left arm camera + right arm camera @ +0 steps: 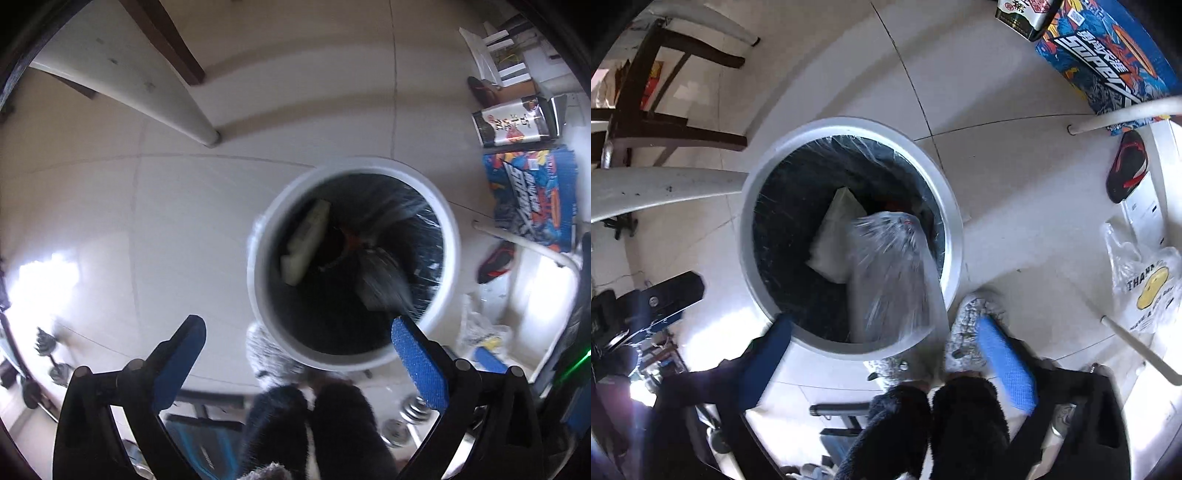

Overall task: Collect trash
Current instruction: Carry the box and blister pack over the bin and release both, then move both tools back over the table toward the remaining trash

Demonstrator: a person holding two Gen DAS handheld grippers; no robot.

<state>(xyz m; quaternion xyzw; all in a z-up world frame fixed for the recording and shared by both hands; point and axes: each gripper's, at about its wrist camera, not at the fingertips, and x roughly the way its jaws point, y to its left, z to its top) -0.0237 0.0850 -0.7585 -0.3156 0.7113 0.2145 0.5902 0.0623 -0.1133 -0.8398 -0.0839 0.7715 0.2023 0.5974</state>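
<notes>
Two claws over one white round bin (pixel 448 229), both spread wide and grasping nothing: left gripper (pixel 299 354) with blue pads apart at the near rim, right gripper (pixel 886 343) likewise splayed, one pad (pixel 1004 365) bright blue on the right. Black liner (pixel 783 221) inside the bin, with a pale flat packet (pixel 834 236) leaning against the far-left wall. Clear crinkly plastic bag (pixel 890 280) just inside the near-right rim, blurred, touching neither claw as far as can be told. Same packet (pixel 304 240) on the left inside in the left view, plus a grey blurred shape (pixel 384 284) to the right. Fuzzy slippers (pixel 971 325) just near the bin. Blue printed box (pixel 535 199) far right, plastic shopping bag (pixel 1145 288) on the right floor.
</notes>
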